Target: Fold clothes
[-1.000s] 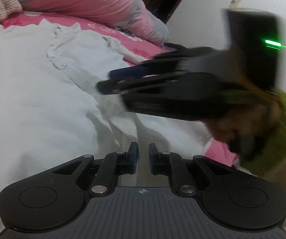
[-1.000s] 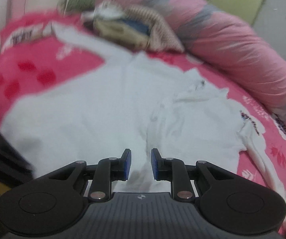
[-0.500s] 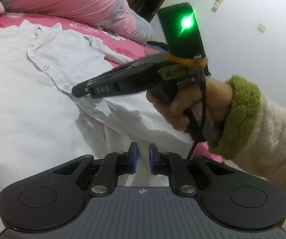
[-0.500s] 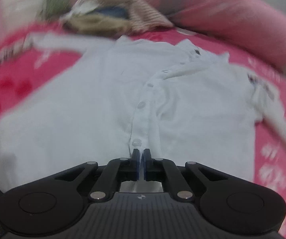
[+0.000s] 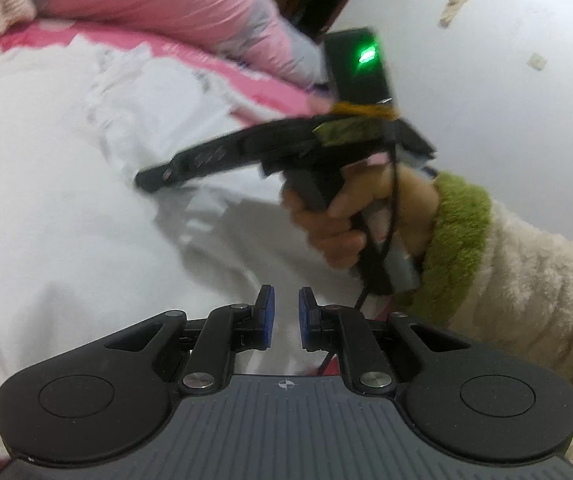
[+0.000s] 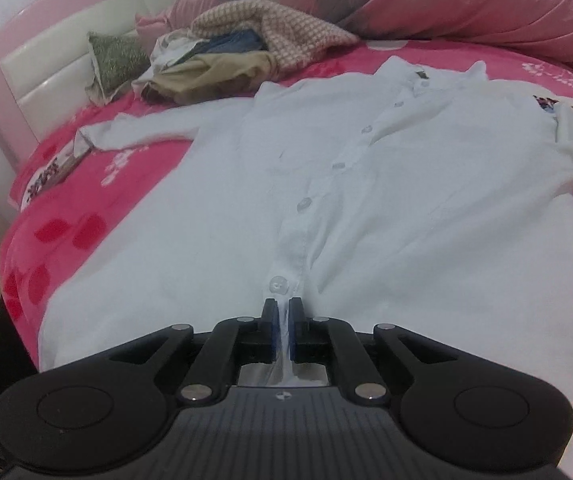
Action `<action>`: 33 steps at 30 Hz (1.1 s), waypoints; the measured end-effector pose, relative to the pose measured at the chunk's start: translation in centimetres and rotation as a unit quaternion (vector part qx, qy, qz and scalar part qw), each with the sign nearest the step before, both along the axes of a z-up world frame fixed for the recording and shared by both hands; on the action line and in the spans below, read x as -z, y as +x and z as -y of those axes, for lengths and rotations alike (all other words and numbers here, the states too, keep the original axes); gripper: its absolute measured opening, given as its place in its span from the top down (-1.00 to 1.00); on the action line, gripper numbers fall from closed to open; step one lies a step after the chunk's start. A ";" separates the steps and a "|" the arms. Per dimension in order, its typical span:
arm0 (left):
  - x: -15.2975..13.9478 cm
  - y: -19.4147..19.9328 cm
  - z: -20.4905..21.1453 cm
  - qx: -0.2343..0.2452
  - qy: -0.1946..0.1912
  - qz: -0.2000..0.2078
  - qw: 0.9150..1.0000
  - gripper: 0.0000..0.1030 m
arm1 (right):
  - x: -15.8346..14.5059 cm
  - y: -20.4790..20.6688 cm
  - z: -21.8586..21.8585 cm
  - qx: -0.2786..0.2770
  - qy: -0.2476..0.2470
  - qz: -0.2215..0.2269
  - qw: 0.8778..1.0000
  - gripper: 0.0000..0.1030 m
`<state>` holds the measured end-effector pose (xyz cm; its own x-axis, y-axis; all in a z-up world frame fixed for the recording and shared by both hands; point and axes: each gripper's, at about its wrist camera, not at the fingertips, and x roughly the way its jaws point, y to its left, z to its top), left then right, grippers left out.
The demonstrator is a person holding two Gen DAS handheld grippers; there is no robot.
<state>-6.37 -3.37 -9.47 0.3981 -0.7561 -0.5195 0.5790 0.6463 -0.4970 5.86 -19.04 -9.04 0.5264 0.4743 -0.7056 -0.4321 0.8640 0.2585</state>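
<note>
A white button-front cotton shirt (image 6: 386,200) is spread flat on the pink patterned bedspread (image 6: 86,208). Its lower placket hem is pinched between the closed blue-padded fingers of the right gripper (image 6: 283,320). The left gripper (image 5: 283,316) is held slightly parted above the shirt, gripping nothing.

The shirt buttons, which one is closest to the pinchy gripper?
The lowest button on the white shirt, just beyond the right gripper pinching the placket. The other buttons run farther up toward the collar.

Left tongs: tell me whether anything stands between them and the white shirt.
Nothing visible does. The left tongs are open right over the white shirt, with only cloth ahead. The right tongs, shut on the shirt's button placket near the hem, reach in farther ahead and to the right, not across that gap.
</note>
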 end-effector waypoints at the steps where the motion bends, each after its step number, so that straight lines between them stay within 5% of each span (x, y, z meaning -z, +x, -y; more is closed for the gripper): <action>1: 0.1 0.0 -0.4 -0.007 0.000 -0.005 1.000 0.79 | -0.4 -0.1 0.4 0.007 0.012 -0.003 1.000 0.83; 9: 0.7 1.5 -3.8 -0.053 -0.044 -0.071 0.995 0.65 | -4.8 -6.6 7.2 0.118 0.118 0.047 0.985 0.76; 11: 0.8 2.2 -3.5 -0.052 -0.050 -0.088 0.993 0.38 | -5.2 -9.6 9.2 0.168 0.134 0.055 0.975 0.67; 18: 0.9 4.8 -0.3 -0.037 -0.027 -0.115 0.992 0.34 | -3.6 -19.3 15.2 0.317 0.175 0.051 0.931 0.58; 21: 1.2 5.3 0.0 -0.057 -0.026 -0.138 0.988 0.40 | -2.7 -21.2 16.4 0.348 0.184 0.051 0.918 0.58; 25: 1.9 5.5 -1.2 -0.077 -0.050 -0.168 0.982 0.74 | -1.9 -22.9 17.6 0.368 0.202 0.049 0.906 0.58; 33: 3.5 5.9 -3.8 -0.115 -0.099 -0.227 0.962 0.87 | 0.1 -22.6 18.4 0.353 0.302 -0.005 0.886 0.58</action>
